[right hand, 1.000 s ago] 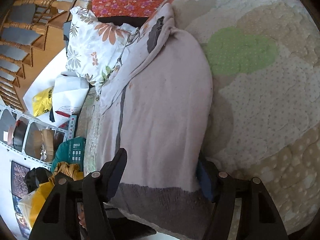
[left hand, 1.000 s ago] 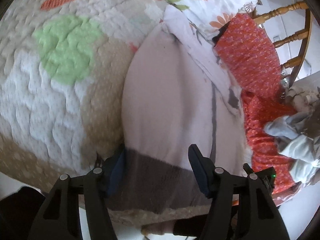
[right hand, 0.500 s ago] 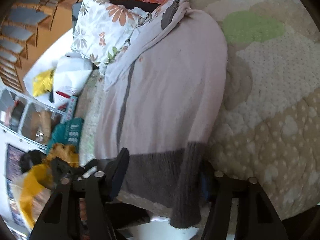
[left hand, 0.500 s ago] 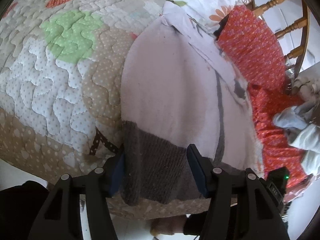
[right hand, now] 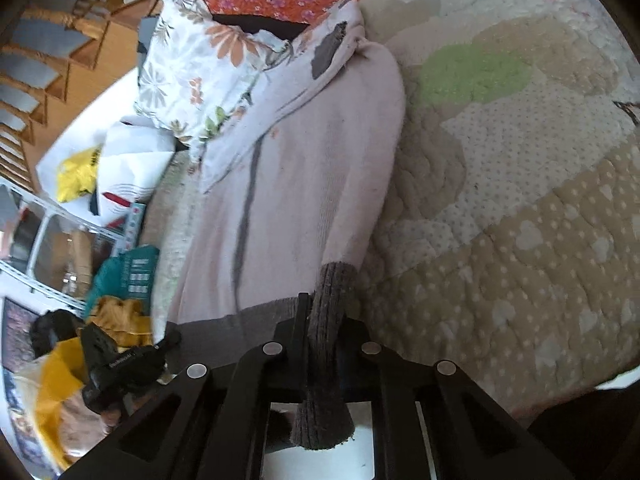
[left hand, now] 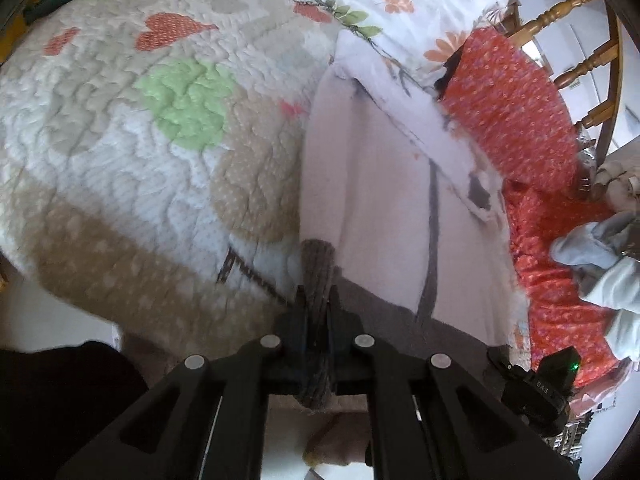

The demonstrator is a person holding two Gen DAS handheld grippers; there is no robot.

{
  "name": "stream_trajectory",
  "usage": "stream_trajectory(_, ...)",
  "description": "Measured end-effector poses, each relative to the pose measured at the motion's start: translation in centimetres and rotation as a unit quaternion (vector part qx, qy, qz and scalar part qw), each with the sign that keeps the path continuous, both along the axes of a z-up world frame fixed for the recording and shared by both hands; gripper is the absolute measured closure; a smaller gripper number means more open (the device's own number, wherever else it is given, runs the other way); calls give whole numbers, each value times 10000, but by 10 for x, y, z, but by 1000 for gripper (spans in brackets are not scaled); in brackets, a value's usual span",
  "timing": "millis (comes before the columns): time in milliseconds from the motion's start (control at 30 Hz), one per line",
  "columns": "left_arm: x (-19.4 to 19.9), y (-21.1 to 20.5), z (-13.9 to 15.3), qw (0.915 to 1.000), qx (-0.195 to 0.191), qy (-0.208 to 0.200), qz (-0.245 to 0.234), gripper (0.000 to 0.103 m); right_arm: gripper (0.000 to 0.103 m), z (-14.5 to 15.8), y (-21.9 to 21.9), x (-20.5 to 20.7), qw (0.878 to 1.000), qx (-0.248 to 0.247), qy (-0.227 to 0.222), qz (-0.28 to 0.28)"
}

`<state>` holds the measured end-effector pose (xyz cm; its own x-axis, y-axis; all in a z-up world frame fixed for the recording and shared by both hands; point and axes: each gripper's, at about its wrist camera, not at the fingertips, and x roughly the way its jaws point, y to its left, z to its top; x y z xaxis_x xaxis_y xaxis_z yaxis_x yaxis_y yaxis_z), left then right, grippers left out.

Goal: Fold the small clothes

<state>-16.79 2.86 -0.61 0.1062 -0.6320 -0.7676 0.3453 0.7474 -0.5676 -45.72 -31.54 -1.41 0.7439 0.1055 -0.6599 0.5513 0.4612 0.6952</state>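
A pale pink knit garment (left hand: 384,208) with a grey-brown ribbed hem lies lengthwise on a quilted bedspread (left hand: 120,168); it also shows in the right wrist view (right hand: 304,184). My left gripper (left hand: 317,312) is shut on one corner of the grey hem (left hand: 316,272). My right gripper (right hand: 325,320) is shut on the other corner of the hem (right hand: 328,312), which hangs bunched between the jaws. The garment's far end rests against a floral pillow (left hand: 400,4).
Orange floral fabric (left hand: 520,112) and crumpled pale clothes (left hand: 600,260) lie right of the garment, by a wooden chair (left hand: 580,20). In the right wrist view, a floral pillow (right hand: 200,64), bags and a shelf (right hand: 60,240) lie left of the bed; the other gripper (right hand: 116,364) shows low left.
Both grippers were open around the hem; now both have shut on the hem corners, bunching the grey band between the jaws.
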Motion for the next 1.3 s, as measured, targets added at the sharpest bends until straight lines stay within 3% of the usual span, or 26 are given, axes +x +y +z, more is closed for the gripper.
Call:
stream_trajectory(333, -47, 35, -4, 9995, -52, 310, -98, 97, 94, 7, 32, -48, 9991, 293, 36, 316)
stream_trajectory(567, -25, 36, 0, 9989, -180, 422, 43, 97, 95, 9, 28, -60, 9988, 303, 170, 337)
stream_trajectory(733, 20, 9, 37, 9994, -356, 9, 54, 97, 94, 47, 9, -31, 9987, -160, 8, 487)
stream_trajectory(933, 83, -43, 62, 9986, -512, -76, 108, 97, 95, 90, -23, 24, 9965, -683, -167, 450)
stream_trajectory(1133, 145, -97, 54, 9981, -527, 196, 247, 97, 94, 101, -71, 86, 9968, -759, -127, 204)
stream_trajectory(1300, 186, -136, 35, 9979, -410, 316, 387, 97, 94, 85, -109, 140, 9973, -694, 189, 113)
